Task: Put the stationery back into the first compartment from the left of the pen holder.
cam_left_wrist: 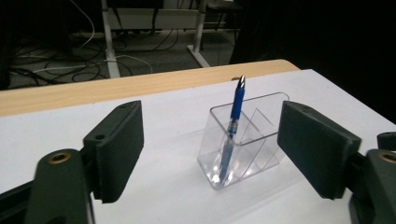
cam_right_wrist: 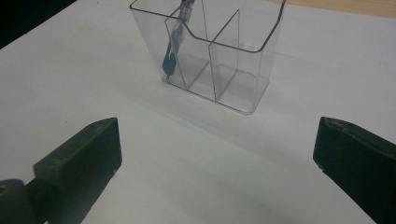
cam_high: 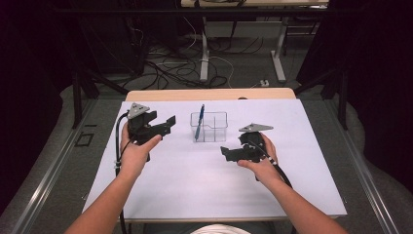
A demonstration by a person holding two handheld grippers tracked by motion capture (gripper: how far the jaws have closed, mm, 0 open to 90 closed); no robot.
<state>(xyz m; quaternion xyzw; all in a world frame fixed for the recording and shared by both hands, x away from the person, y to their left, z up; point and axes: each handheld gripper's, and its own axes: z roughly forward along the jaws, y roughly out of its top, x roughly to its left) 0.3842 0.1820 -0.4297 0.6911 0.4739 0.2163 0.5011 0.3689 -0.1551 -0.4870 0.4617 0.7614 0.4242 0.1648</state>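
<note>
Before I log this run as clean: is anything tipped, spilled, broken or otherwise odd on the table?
Nothing stands out. The clear organizer stands upright on the white sheet, and the blue pen leans in its end compartment, tip down. Both the left gripper and right gripper are open and apart from it.

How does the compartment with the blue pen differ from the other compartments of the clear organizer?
The leftmost compartment of the clear plastic organizer holds a blue pen that stands tilted with its silver tip rising above the rim; the middle compartment and the right compartment hold nothing. In the right gripper view the pen's compartment looks narrower than the right one. All three share the same transparent walls and stand on the white sheet.
</note>
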